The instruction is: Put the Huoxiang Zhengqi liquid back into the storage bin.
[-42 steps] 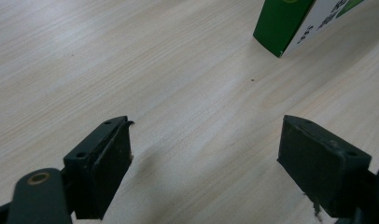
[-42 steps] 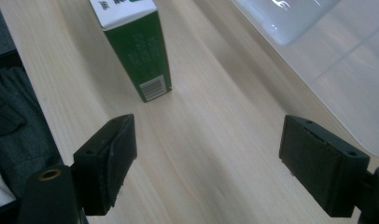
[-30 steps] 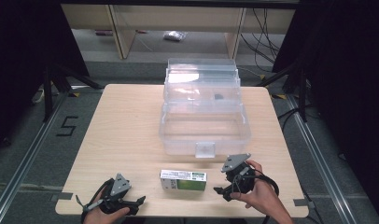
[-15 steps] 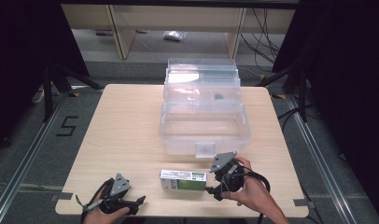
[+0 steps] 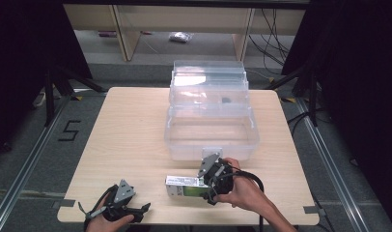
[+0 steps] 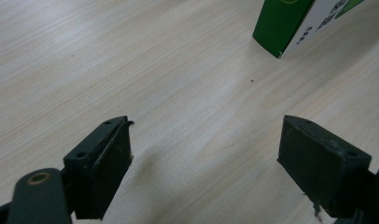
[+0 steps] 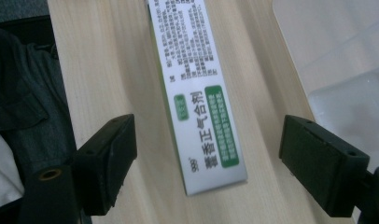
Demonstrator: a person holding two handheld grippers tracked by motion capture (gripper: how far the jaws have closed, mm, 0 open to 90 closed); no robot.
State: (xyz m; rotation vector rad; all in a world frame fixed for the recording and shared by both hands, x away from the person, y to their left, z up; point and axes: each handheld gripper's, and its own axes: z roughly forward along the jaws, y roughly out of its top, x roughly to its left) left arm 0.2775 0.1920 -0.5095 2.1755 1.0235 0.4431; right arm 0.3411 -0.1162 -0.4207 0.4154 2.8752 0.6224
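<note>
A long green and white box [image 5: 184,186] lies flat near the table's front edge, just in front of a clear plastic bin [image 5: 211,130]. My right gripper [image 5: 207,187] is open at the box's right end. In the right gripper view the box [image 7: 197,93] lies lengthwise between the two spread jaws, with a gap on each side, and the right gripper [image 7: 206,154] hovers over its near end. My left gripper [image 5: 142,209] rests open at the front left of the table. In its own view the left gripper [image 6: 206,149] holds nothing, and a corner of the box [image 6: 290,23] shows ahead.
The bin's clear lid [image 5: 208,84] stands open behind it, toward the far edge. The light wood table [image 5: 126,135] has bare room on its left half. A corner of the bin [image 7: 337,56] shows at the right of the right gripper view, and dark clothing [image 7: 24,93] at its left.
My right gripper has moved left along the front edge and now straddles the box's right end. The left gripper and the box have not moved.
</note>
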